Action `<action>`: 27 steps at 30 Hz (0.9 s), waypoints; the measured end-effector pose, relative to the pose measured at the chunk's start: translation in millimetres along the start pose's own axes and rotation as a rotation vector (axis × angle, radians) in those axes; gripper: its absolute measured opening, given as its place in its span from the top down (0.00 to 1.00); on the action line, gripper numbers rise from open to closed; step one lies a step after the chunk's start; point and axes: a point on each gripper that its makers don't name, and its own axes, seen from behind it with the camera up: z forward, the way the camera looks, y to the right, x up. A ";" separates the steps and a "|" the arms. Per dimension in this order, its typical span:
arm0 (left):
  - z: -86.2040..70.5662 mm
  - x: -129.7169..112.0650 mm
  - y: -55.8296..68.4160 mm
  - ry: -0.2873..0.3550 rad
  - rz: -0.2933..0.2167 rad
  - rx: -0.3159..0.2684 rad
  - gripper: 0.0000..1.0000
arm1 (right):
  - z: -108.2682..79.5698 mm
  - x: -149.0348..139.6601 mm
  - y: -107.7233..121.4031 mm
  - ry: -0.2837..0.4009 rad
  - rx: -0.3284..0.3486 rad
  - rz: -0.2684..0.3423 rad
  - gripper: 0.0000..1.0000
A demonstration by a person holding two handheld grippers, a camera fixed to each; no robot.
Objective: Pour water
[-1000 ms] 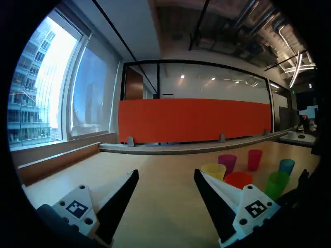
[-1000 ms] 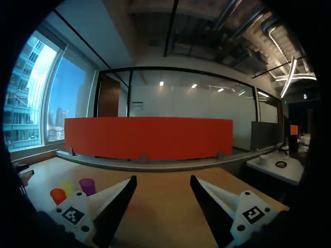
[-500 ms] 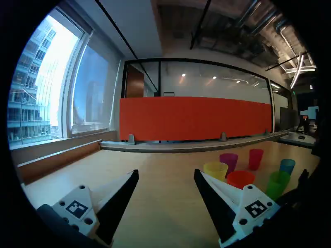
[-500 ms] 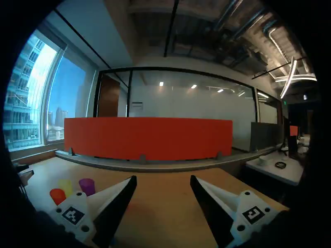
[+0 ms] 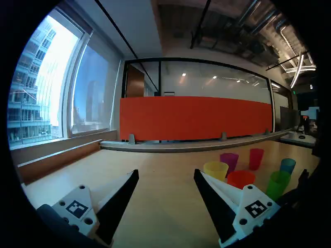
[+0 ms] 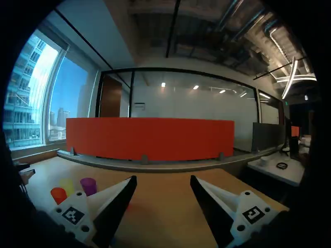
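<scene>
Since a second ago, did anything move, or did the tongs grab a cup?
Nothing visibly changed. The left tongs and the right tongs stay open and empty over the table. The yellow cup, purple cup, orange cup, red cup, green cup and blue cup stand just where they were.

A long orange partition panel (image 5: 194, 118) is seen standing along the far edge of a light wooden tabletop (image 5: 165, 194). Tall glazed windows (image 5: 37, 91) are set at the left, with city towers beyond. Behind the panel a glass-walled room (image 6: 194, 99) is seen, and a white neighbouring desk (image 6: 285, 173) is placed at the right.
</scene>
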 end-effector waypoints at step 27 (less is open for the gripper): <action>0.3 -0.8 -0.3 0.000 0.001 0.000 0.01 | 7.6 -52.1 0.3 0.065 0.030 0.038 0.00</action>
